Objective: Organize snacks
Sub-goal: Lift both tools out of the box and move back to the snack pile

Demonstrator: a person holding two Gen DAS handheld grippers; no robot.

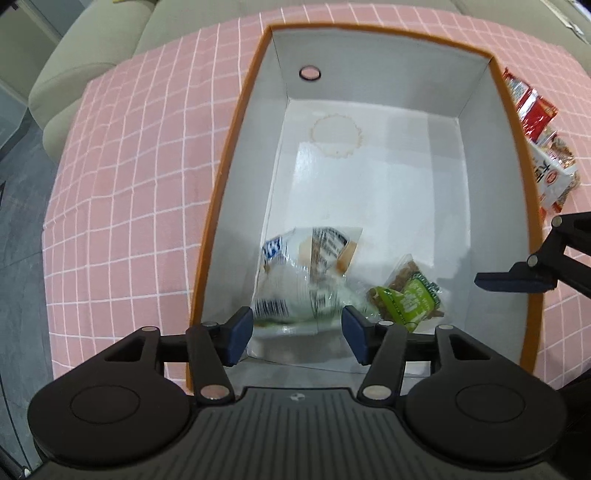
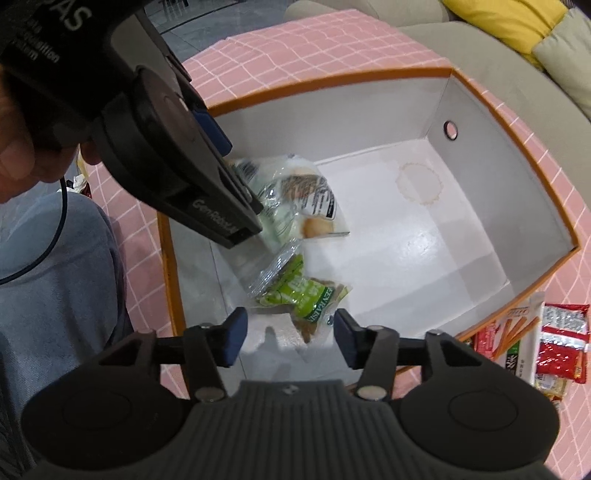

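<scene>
Left wrist view, clear snack packet (image 1: 306,277) lying lengthwise in box (image 1: 369,66), left tool (image 1: 297,334) spread.

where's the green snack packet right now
The green snack packet lies on the floor of the orange box in its near corner, right beside the clear bread packet.

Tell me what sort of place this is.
Probably a home living room: a beige sofa with a yellow cushion sits behind a table under a pink checked tablecloth, which carries an orange-rimmed box of snack packets.
</scene>
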